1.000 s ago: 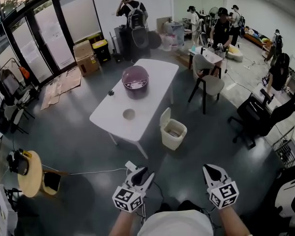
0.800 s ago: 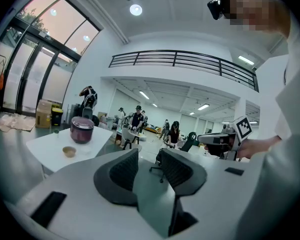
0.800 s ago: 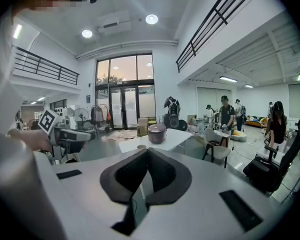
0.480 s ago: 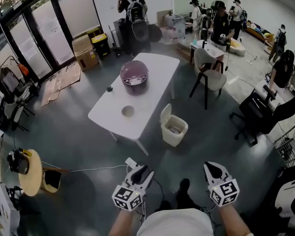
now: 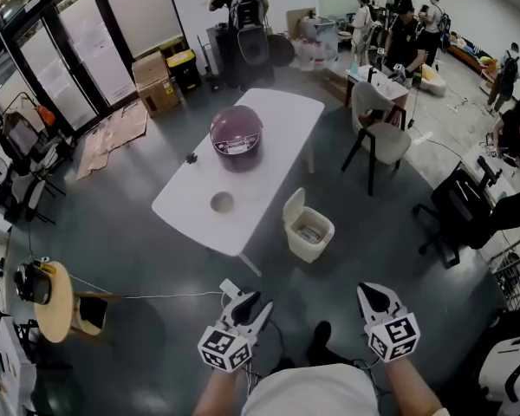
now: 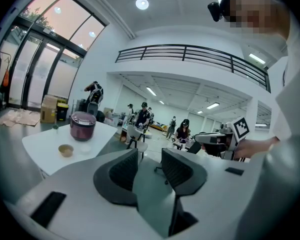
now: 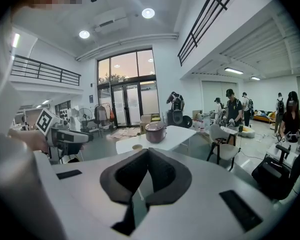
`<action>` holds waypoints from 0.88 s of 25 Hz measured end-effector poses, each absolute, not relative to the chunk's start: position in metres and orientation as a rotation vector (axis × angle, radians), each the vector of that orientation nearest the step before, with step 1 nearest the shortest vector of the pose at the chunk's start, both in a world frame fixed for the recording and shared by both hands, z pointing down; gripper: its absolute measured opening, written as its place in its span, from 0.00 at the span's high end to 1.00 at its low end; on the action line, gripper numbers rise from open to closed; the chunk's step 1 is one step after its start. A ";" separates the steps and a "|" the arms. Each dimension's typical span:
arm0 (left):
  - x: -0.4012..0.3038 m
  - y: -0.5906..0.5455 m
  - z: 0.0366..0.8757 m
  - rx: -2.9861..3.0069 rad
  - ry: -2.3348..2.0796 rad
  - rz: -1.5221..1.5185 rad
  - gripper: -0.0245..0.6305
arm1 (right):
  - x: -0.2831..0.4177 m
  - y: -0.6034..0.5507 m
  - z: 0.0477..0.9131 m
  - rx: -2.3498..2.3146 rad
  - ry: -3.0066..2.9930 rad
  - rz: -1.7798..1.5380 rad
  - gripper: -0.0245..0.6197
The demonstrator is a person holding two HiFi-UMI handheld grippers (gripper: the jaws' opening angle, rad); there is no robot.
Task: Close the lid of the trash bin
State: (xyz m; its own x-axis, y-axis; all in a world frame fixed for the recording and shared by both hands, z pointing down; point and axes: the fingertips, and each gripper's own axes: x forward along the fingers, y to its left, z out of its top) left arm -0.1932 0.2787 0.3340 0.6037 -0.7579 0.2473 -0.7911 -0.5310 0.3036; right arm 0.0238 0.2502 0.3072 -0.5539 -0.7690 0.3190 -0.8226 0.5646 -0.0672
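1. Grey floor [image 5: 139, 258] fills most of the head view. On it stands one white table [image 5: 269, 137], and the one trash bin [image 5: 308, 232] stands just beside the table's near right edge.
2. The bin's lid [image 5: 292, 204] stands up, open, on the side toward the table. What lies inside the bin is too small to make out. Neither gripper view shows the bin.
3. The table carries one purple pot [image 5: 237, 137], one small bowl [image 5: 223, 202] and one tiny dark thing [image 5: 191, 160] that I cannot identify.
4. I count two grippers, both low in the head view and well apart from the bin. My forearms are cut off by the bottom edge.
5. My left gripper [image 5: 247, 302] has its jaws spread, with nothing between them. In its own view only floor and a distant chair show through the gap.
6. My right gripper [image 5: 374, 295] has its jaws pressed together at the tips, pinching nothing.
7. One grey chair [image 5: 386, 137] sits right of the table, and one round wooden stool [image 5: 56, 306] sits at the far left.
8. Several people stand at the back of the room, too small and too overlapped to count with confidence.
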 end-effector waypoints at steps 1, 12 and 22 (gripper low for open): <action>-0.190 0.271 0.336 2.441 -1.246 0.121 0.73 | 0.027 0.241 0.308 1.310 -2.551 0.306 0.94; -0.144 0.204 0.339 2.390 -1.318 0.142 0.72 | 0.063 0.159 0.317 1.184 -2.605 0.324 0.94; -0.121 0.172 0.338 2.382 -1.325 0.188 0.71 | 0.087 0.122 0.327 1.154 -2.604 0.368 0.94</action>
